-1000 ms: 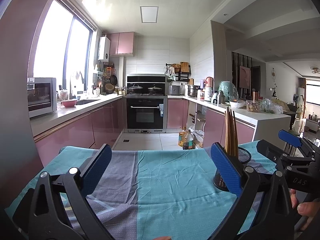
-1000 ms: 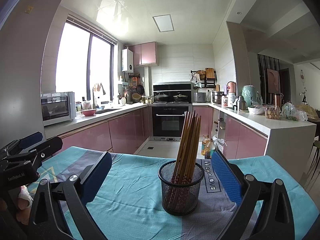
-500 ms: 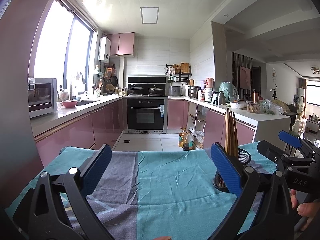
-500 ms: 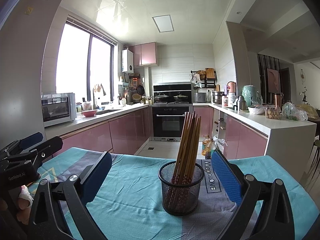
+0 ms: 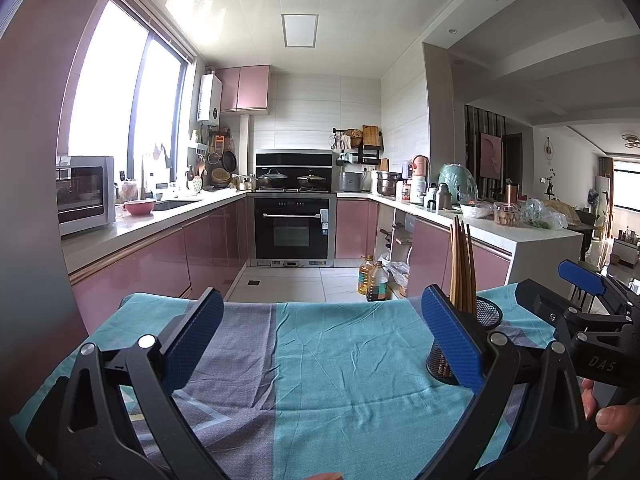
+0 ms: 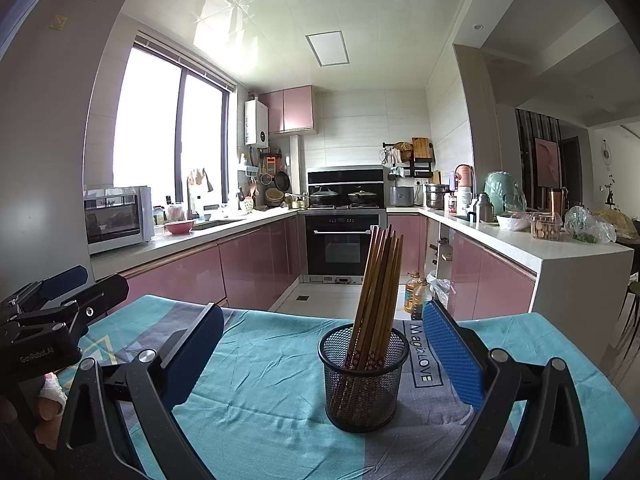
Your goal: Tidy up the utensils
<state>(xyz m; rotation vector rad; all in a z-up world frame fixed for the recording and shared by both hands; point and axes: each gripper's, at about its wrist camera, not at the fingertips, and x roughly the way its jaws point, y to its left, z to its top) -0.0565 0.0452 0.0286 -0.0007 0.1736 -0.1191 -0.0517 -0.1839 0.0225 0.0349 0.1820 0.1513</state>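
Observation:
A black mesh cup (image 6: 363,376) stands upright on the teal and grey tablecloth (image 6: 272,380), with several wooden chopsticks (image 6: 380,280) leaning in it. My right gripper (image 6: 320,344) is open and empty, with the cup just ahead, between its blue pads. In the left wrist view the cup (image 5: 486,316) is partly hidden behind the right pad, with the chopsticks (image 5: 462,268) sticking up. My left gripper (image 5: 320,340) is open and empty over bare cloth (image 5: 340,360). The right gripper shows at the right edge (image 5: 592,320).
The table's far edge drops to the kitchen floor (image 5: 288,284). Oil bottles (image 5: 372,278) stand on the floor beyond it. Pink cabinets (image 6: 248,264) and a white counter (image 6: 560,252) with jars and bags lie further back. The left gripper shows at the left (image 6: 48,320).

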